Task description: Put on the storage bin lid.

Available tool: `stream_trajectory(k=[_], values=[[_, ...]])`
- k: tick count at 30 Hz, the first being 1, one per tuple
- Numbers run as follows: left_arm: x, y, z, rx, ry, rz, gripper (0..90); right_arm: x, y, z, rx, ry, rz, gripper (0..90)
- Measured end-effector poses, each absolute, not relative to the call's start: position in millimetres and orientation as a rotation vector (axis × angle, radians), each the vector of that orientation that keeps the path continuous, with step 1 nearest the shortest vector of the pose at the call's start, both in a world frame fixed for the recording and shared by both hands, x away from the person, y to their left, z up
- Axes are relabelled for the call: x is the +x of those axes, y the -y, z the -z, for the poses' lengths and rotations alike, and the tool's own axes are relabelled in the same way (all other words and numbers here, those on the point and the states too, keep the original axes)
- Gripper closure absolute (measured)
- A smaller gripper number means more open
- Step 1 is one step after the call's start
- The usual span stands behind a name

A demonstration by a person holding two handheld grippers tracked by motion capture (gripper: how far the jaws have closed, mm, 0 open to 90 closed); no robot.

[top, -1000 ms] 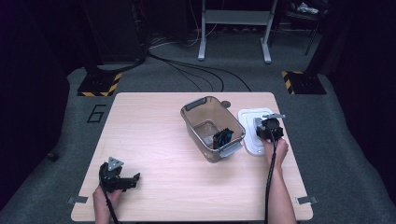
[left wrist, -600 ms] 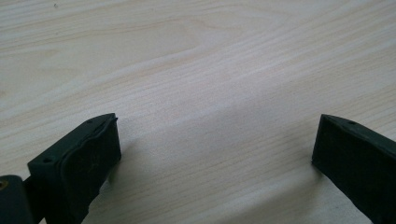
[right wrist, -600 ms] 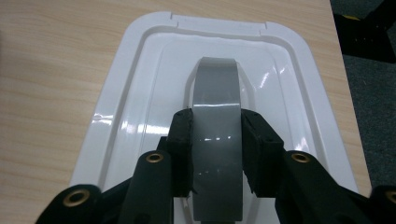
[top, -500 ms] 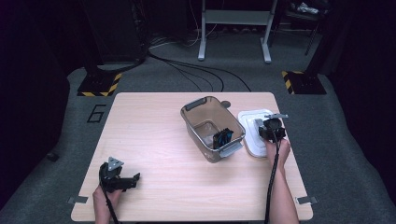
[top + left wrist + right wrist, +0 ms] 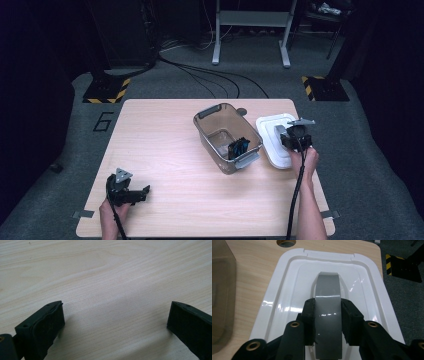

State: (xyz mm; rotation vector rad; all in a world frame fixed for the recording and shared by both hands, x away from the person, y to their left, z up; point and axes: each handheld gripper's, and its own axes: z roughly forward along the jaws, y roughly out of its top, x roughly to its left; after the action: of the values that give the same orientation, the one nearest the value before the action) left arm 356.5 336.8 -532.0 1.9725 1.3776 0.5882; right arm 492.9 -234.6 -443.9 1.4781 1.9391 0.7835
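Note:
A white lid point(image 5: 267, 136) point(image 5: 287, 290) lies at the right of the table beside a clear grey bin point(image 5: 205, 131). It has a grey strap handle point(image 5: 327, 287) along its middle. My right gripper point(image 5: 286, 133) point(image 5: 327, 303) is shut on that handle; its jaws have just been closing and both pads press the strap's sides. A dark object with blue parts point(image 5: 238, 147) leans inside the bin. My left gripper point(image 5: 145, 191) point(image 5: 115, 320) rests at the near left of the table, open, with bare wood between its fingers.
The bin's smoky wall point(image 5: 222, 290) stands close to the left of the lid. A round hole point(image 5: 285, 242) in the tabletop lies just beyond the lid. The table's right edge point(image 5: 312, 150) runs close beside the lid, with dark floor past it.
My right gripper has shifted a little up and right over the lid, staying on the handle. The left gripper has kept still.

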Motion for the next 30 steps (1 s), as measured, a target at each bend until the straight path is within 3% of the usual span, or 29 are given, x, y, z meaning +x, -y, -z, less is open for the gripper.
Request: stream_trajectory(k=[16,30], values=[[356,-337,532,1.974,-1.378,-0.589,1.2,477,236,387,1.430,-1.927,-0.821,66.9],[356,-337,532,1.972,-1.378,-0.589,1.2,467,208,327,1.328,-1.952,-0.869,66.9]])
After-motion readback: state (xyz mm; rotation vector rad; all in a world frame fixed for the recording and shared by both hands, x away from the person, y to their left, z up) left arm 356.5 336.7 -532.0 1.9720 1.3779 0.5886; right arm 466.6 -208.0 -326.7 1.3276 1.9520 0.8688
